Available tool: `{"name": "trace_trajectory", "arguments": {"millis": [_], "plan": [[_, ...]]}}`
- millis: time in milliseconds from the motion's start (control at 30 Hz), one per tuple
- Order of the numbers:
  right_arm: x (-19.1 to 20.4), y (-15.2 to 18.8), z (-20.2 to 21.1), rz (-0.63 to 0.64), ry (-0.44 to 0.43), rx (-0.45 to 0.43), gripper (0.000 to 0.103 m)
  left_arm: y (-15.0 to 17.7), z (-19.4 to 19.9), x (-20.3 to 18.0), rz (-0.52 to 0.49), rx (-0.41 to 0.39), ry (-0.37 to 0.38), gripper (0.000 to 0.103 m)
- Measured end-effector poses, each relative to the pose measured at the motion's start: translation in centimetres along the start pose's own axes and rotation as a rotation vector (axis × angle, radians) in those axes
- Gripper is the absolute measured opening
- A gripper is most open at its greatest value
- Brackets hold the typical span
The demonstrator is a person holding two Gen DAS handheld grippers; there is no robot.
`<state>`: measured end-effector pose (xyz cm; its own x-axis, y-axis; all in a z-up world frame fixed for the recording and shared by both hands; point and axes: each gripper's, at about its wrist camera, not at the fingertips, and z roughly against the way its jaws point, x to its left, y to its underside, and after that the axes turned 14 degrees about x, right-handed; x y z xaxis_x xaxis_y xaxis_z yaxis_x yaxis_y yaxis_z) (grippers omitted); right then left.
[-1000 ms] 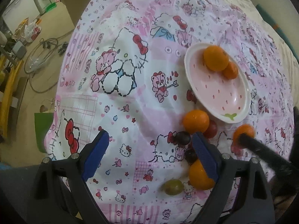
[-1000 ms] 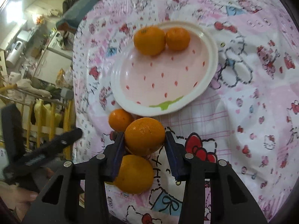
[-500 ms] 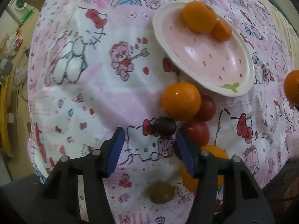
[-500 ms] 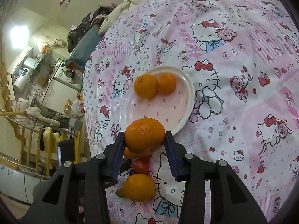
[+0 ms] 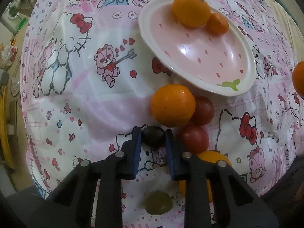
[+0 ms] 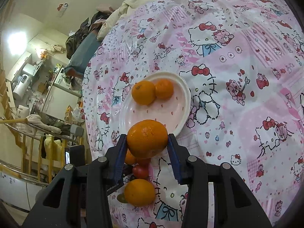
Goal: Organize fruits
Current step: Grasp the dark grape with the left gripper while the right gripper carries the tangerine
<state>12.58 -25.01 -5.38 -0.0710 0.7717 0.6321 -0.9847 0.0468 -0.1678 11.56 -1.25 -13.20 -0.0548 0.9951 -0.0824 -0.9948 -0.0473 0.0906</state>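
Note:
A pink strawberry-print plate point(image 5: 209, 57) point(image 6: 167, 112) lies on the Hello Kitty cloth with two oranges point(image 5: 191, 10) point(image 6: 143, 92) on its far side. My left gripper point(image 5: 153, 135) is shut on a dark grape point(image 5: 153, 135) that rests on the cloth. Beside it lie an orange point(image 5: 172, 105), two red tomatoes point(image 5: 193, 140), another orange point(image 5: 212, 156) and a green grape point(image 5: 158, 205). My right gripper point(image 6: 147, 139) is shut on an orange point(image 6: 147, 137), held above the plate's near rim.
The cloth-covered table point(image 6: 237, 76) drops off at the left, with a cluttered floor point(image 5: 7, 60) below. The held orange shows at the right edge of the left wrist view point(image 5: 299, 78). Furniture and a wooden railing point(image 6: 28, 133) stand beyond the table.
My left gripper moved in over the loose fruit and closed on the dark grape. My right gripper lifted its orange up and away, so the plate looks smaller.

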Motion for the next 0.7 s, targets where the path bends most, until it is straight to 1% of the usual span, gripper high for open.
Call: {"name": "trace_trajectory", "arguments": {"millis": [267,333,467,700], "plan": [[0.0,0.1,0.3,0.001,0.009,-0.008,0.044,1.6,0.5,0.7,0.005,-0.012,0.045,0.020],[-0.3,0.1,0.5,-0.002,0.010,-0.011,0.044,1.7,0.9,1.3,0.019,-0.022,0.068,0.020],[-0.4,0.2,0.5,-0.002,0.013,-0.009,0.044,2.0,1.4,2.8,0.066,-0.018,0.154,0.020],[-0.4,0.3,0.5,-0.001,0.012,-0.007,0.044,2.1,2.6,4.7,0.115,-0.041,0.205,0.020]]}}
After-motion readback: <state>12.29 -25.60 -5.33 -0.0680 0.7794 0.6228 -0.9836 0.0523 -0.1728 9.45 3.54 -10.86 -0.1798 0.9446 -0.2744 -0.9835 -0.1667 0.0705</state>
